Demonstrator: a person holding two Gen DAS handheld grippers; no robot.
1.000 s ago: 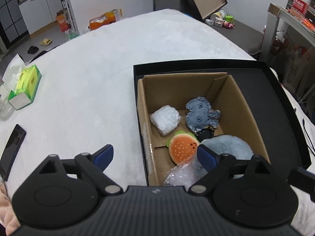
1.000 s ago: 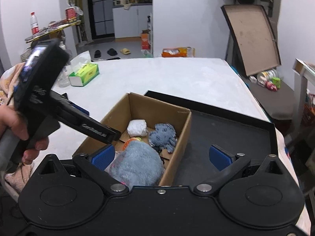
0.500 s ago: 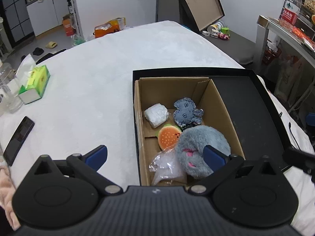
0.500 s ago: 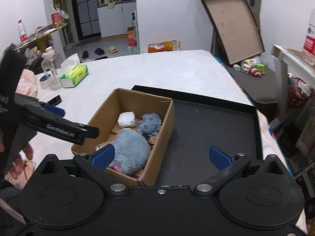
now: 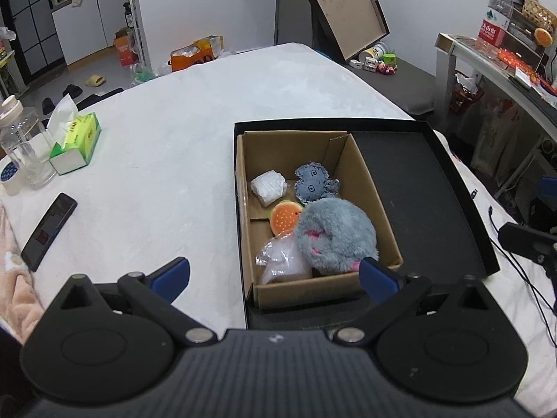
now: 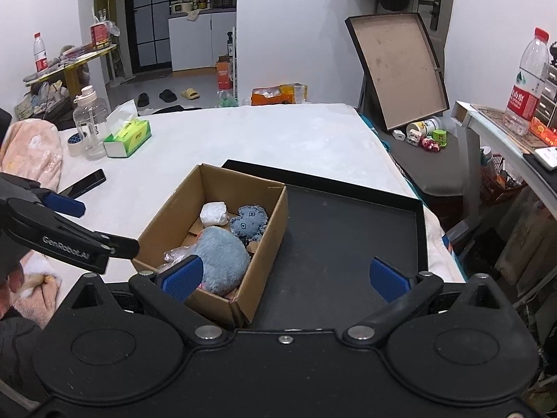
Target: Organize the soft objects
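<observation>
Box: cardboard box point(image 5: 376, 205) sits in the left part of a shallow black tray point(image 5: 424, 188) on the white table point(image 5: 174, 139)
Contents: 5 soft items inside, namely a grey fluffy plush point(image 5: 336, 240), a burger toy point(image 5: 284, 216), a blue octopus toy point(image 5: 315, 184), a white wrapped bundle point(image 5: 268, 188) and a clear plastic bag point(image 5: 283, 259)
Plush: fills the near right corner, touching the burger toy and the bag
Left gripper point(image 5: 273, 277): fingers spread wide, holding nothing, above the box's near edge
Right gripper point(image 6: 283, 277): fingers spread wide, empty, over the tray beside the box
Table extras: green tissue box point(image 5: 75, 142), phone point(image 5: 48, 231), clear bottle point(image 5: 21, 146)
</observation>
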